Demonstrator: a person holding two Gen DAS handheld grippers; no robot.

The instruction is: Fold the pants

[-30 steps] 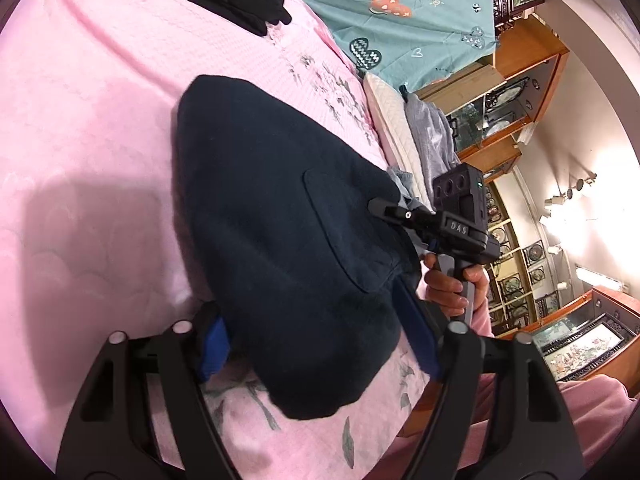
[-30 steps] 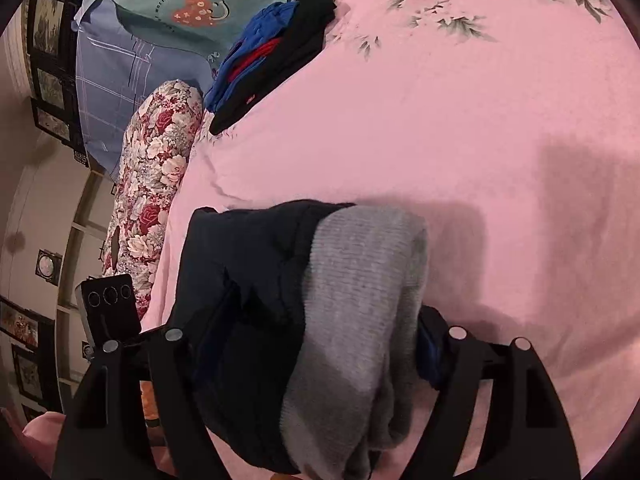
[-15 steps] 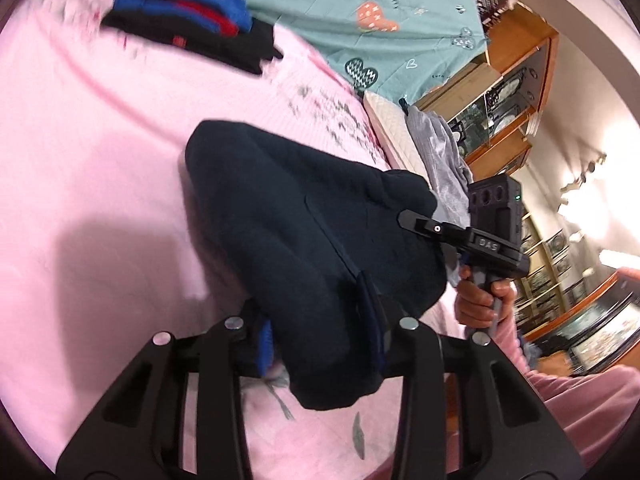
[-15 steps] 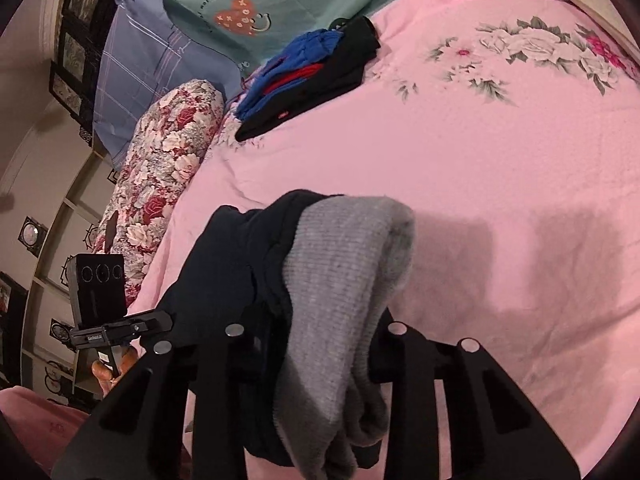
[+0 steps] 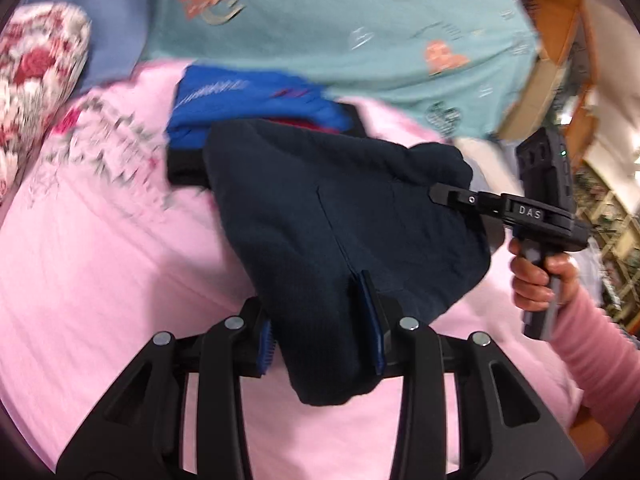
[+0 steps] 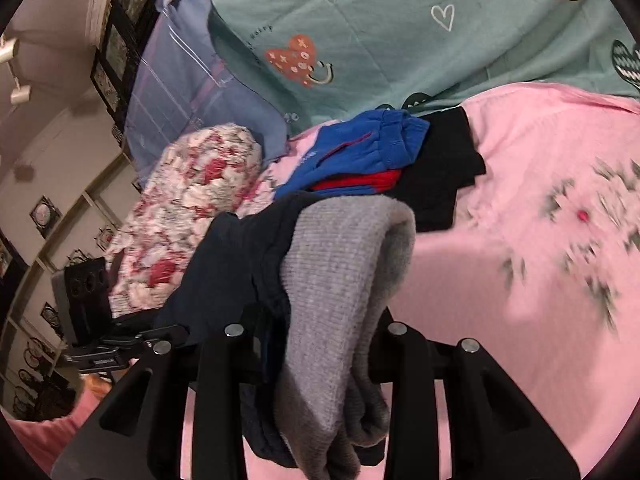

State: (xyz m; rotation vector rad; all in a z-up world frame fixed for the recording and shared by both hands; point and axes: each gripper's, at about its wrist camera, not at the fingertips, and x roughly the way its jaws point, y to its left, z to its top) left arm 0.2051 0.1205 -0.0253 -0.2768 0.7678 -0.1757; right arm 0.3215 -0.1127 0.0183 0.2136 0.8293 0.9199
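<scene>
Both grippers clamped on the folded pants (image 5: 340, 216), bundle held up off the pink bedspread (image 5: 100, 280). Left gripper (image 5: 320, 336): blue pads pressed into the dark navy cloth from both sides, a folded end hanging below the fingers at 6 o'clock. Right gripper (image 6: 316, 344): fingers squeezed on the other end, where the grey waistband (image 6: 344, 280) flops over the navy and droops past the fingers.

In the left wrist view the right gripper (image 5: 448, 196) enters at 3 o'clock, its tip buried in the cloth, a hand (image 5: 540, 272) in a pink sleeve on its grip. In the right wrist view the left gripper's body (image 6: 96, 320) sits at 8 o'clock, tips hidden behind the pants.

Key relation: the bundle's long axis runs gripper to gripper, one end in each, so neither hand is nearer. A stack of folded clothes (image 6: 380, 156), blue on red on black, lies on the bedspread straight ahead at 12 o'clock from both grippers, just beyond the pants' far edge. In the left wrist view the pants overlap the stack's (image 5: 248, 100) near side, but whether they touch it I cannot tell. Floral pillow (image 6: 192, 208) at 10 o'clock, teal quilt (image 6: 360, 20) behind.

Judgement: folding looks finished; likely next is carrying forward toward 12 and setting the bundle on the stack, both ends level so the fold holds. Backgrounds blurred.
</scene>
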